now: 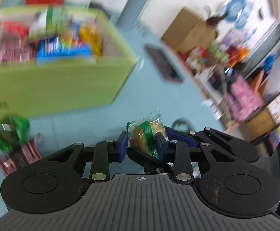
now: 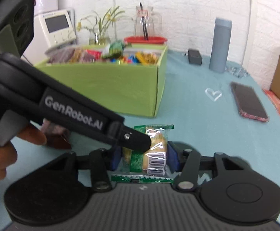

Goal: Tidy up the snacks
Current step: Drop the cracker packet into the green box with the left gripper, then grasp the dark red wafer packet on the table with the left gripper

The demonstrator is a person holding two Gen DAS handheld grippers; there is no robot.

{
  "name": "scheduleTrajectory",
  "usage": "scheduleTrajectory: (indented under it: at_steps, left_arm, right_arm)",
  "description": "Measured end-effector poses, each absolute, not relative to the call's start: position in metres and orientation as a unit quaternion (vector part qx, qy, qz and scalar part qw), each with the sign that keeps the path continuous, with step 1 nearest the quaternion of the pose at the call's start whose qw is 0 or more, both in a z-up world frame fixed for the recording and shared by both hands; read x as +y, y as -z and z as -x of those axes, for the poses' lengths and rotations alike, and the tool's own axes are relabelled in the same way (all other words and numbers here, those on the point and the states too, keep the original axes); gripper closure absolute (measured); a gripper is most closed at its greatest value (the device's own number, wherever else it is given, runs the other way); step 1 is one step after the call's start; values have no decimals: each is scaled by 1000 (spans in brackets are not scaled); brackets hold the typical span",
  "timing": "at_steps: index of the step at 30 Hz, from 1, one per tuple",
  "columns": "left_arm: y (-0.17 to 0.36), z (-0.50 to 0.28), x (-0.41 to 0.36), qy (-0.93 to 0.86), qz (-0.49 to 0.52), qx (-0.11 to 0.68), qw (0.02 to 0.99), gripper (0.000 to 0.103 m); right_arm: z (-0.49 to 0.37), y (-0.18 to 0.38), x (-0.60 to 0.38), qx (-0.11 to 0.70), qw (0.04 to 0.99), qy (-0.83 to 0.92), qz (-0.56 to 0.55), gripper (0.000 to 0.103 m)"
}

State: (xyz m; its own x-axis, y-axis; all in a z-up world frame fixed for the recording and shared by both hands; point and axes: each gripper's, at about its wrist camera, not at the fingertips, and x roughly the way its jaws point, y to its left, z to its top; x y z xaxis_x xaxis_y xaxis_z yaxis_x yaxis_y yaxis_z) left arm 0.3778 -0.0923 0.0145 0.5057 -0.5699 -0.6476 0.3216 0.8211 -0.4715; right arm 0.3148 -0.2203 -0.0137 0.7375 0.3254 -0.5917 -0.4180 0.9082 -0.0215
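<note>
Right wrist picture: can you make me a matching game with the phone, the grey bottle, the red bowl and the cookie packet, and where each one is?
Things:
1. phone
2. grey bottle
3. red bowl
4. cookie packet

Places:
A. behind the green box
B. between the jaws of the right gripper
C. lying flat on the table
D. standing upright

Pairs: 1-C, 2-D, 3-A, 4-B

Green-and-clear snack packet (image 2: 149,152) with barcode, lime-green box (image 2: 120,82), teal tablecloth (image 2: 207,127).
</note>
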Motion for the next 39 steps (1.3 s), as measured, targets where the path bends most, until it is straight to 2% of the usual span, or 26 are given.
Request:
scheduleTrajectory:
  at_steps: [8,15,17,18,20,22,23,26,27,28,32,35,38,39]
  left_arm:
    - [-80,-420,-66,221,133,347,902,89]
    - [-59,-473,-42,176,132,370,903,86]
    - [-47,-479,-38,179,136,377,899,82]
    - [-44,-479,-37,183,137,375,898,73]
    - [-43,-477,-35,198,145,365,898,64]
    - [-49,-470,-31,207,159,351,899,48]
    - [-55,-464,-28,208,163,341,902,46]
    - [-74,-435,-23,211,158,308,914,35]
    - [-79,-422,-21,209,158,296,919,29]
    - [-82,-406,-18,206,157,281,924,27]
    - [-72,-353,-7,179,157,268,933,22]
    - [-46,-324,5,133,174,295,930,23]
    - [-17,-308,21,114,197,337,913,28]
    - [-10,-306,24,112,201,355,906,35]
  right_arm:
    - [-364,-47,-191,229,941,-228,98,49]
    - [-437,-36,-156,242,932,-253,95,49]
    - [-450,-26,-150,256,928,-256,91,43]
    - [-453,-22,-149,260,926,-257,91,39]
    - [-450,-19,-150,259,927,-256,91,33]
    - [-447,-20,-154,255,929,-254,88,30]
    - [-444,-22,-157,250,931,-253,84,27]
    - [-419,-34,-172,218,942,-244,75,1]
    - [-406,-38,-177,202,946,-242,71,1]
    - [-394,-41,-183,195,948,-243,66,1]
    - [-349,-31,-193,209,946,-245,31,1]
    - [-327,-6,-184,251,931,-267,12,1]
    - [-316,18,-160,289,911,-293,25,1]
    - [-315,25,-151,299,904,-305,35,1]
